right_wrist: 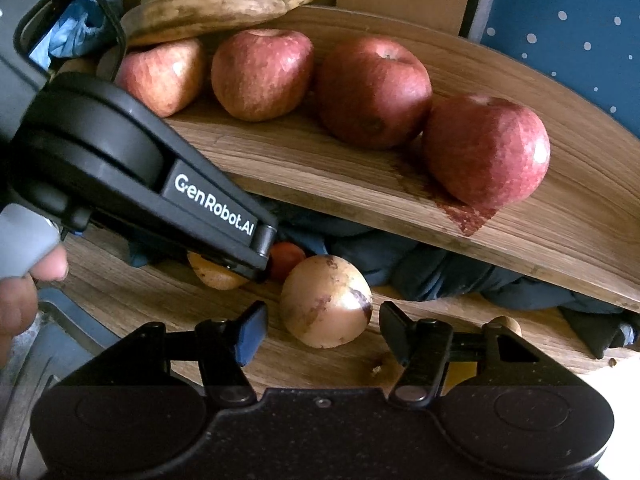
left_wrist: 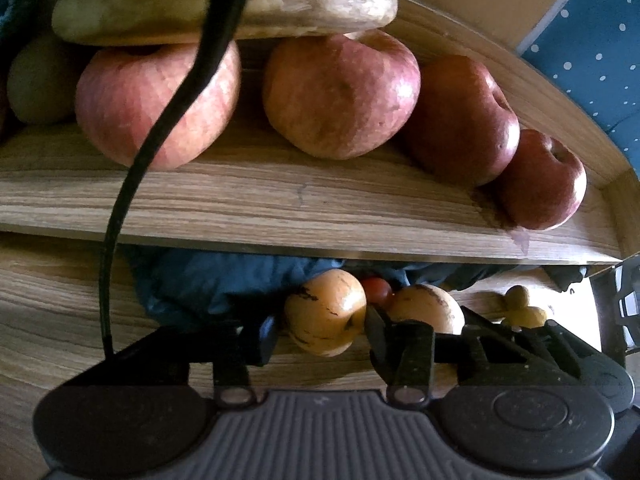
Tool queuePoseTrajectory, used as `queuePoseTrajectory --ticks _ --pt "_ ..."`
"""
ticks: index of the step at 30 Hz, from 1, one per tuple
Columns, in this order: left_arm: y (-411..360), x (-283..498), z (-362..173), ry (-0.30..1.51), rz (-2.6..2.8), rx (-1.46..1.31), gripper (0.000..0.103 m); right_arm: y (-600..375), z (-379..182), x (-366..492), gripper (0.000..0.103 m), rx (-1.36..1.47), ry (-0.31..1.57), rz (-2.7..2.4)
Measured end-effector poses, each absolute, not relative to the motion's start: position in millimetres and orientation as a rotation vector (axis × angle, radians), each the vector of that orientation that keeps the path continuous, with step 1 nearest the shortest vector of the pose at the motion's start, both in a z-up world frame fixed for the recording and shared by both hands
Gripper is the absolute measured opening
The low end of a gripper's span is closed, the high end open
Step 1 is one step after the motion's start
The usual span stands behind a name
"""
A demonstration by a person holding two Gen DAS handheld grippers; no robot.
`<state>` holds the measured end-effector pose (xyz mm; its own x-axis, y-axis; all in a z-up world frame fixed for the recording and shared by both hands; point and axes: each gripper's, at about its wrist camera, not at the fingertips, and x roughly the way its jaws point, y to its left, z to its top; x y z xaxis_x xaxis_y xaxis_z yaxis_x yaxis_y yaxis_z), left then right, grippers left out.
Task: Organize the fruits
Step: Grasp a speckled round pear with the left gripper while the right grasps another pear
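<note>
A left gripper (left_wrist: 320, 334) clamps a tan, dark-flecked fruit (left_wrist: 325, 312) between its two fingers (left_wrist: 262, 338), the pads pressed to either side of it. The fruit sits on the lower wooden counter (left_wrist: 60, 320), its long axis running away from the camera.

Just beside it, the right gripper (right_wrist: 322, 330) straddles a second tan fruit (right_wrist: 325, 301) whose narrower end points away toward the shelf. Its fingers (right_wrist: 250, 332) stand a little clear on both sides, so the fruit rests ungripped on the counter.

A small red fruit (right_wrist: 286, 258) lies between and behind the two, near blue cloth (right_wrist: 432, 268).

Above, a raised wooden shelf (right_wrist: 320, 176) carries four red apples (right_wrist: 486, 150) in a row, stems mostly up. Browned bananas (right_wrist: 208, 10) lie lengthwise across the shelf at the far end.
</note>
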<state>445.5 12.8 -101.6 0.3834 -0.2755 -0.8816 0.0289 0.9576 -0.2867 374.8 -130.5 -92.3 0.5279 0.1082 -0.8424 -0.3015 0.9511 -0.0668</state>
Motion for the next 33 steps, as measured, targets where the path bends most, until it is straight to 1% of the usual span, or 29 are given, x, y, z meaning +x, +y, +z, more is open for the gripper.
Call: queuePoseTrajectory --ticks 8,33 --pt "10.3 445.3 -101.8 1.164 -0.198 -0.235 0.047 -135.5 -89.9 372.1 0.052 -0.22 0.988 0.242" --pt "-3.9 423.9 -98.7 1.162 -0.226 -0.212 0.047 -145.1 -86.7 362.7 0.051 -0.197 0.972 0.242"
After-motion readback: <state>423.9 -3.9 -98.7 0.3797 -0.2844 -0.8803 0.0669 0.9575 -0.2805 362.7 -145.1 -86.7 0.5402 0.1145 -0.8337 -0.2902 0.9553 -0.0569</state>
